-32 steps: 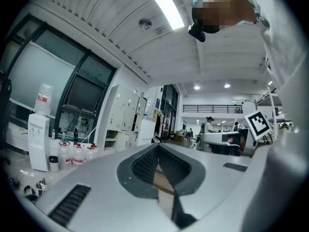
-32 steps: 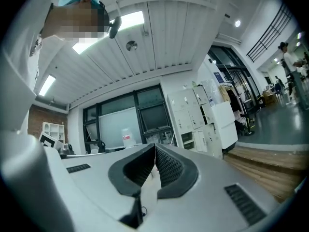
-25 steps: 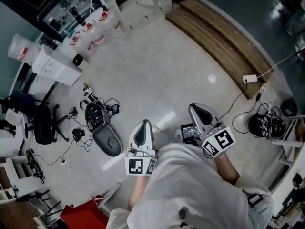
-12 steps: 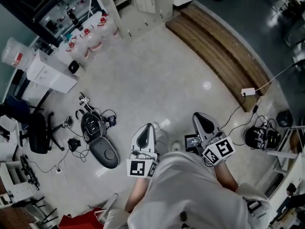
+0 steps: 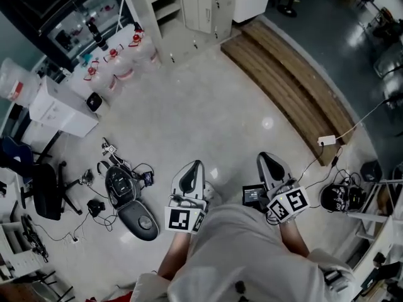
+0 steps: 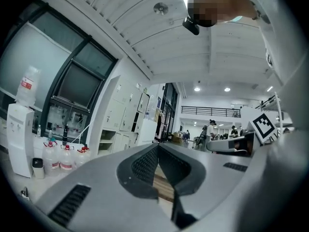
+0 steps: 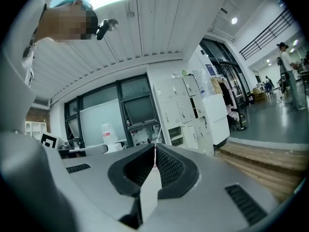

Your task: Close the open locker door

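The white lockers [image 5: 195,5] stand far ahead at the top of the head view, several steps away. One tall white door [image 7: 215,115] hangs open at their right end, beside some open shelf compartments [image 7: 176,132]. In the left gripper view the same open door [image 6: 145,129] shows right of the lockers [image 6: 120,115]. My left gripper [image 5: 191,175] and right gripper [image 5: 269,165] are held out level in front of the person, side by side over the bare floor. Both are shut with nothing between the jaws; the tips meet in the left gripper view [image 6: 158,146] and the right gripper view [image 7: 155,146].
A wooden platform [image 5: 289,74] runs diagonally on the right. Water bottles [image 5: 113,58] and a white cabinet [image 5: 60,109] stand at the left. Black gear and cables [image 5: 126,187] lie on the floor left of me. A power strip [image 5: 327,140] and cable lie at the right.
The person has walked forward with both grippers toward the lockers. More of the lockers shows at the top; the floor clutter has slid back and down. Both grippers stay shut.
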`<state>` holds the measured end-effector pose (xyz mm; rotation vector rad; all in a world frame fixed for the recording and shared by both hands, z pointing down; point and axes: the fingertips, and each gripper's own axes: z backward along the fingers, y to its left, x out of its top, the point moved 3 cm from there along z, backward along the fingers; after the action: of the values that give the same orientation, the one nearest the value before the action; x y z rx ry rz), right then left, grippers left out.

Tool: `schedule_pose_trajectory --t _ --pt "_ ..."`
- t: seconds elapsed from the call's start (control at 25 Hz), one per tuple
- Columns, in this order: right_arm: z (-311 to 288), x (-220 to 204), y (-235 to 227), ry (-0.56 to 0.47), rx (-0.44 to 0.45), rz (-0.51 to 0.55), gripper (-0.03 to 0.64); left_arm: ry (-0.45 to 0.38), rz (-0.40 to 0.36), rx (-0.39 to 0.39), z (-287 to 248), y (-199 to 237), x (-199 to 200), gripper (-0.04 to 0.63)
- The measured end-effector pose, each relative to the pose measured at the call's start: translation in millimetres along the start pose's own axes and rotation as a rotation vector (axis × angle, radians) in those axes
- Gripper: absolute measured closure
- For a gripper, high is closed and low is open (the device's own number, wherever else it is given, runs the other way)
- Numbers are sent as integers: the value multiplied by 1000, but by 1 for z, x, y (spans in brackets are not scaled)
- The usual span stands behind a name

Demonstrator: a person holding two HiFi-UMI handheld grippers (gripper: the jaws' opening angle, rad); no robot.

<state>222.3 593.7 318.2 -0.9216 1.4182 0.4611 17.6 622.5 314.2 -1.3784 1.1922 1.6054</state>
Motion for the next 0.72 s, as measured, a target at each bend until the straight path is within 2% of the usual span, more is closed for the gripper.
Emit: schedule_pose_trajectory --t 0.44,0.72 --pt "-76 5 -8 0 1 -4 589 37 -11 13 -36 53 6 588" --pt "-127 9 -35 33 64 -3 589 41 -19 64 -78 75 7 588"
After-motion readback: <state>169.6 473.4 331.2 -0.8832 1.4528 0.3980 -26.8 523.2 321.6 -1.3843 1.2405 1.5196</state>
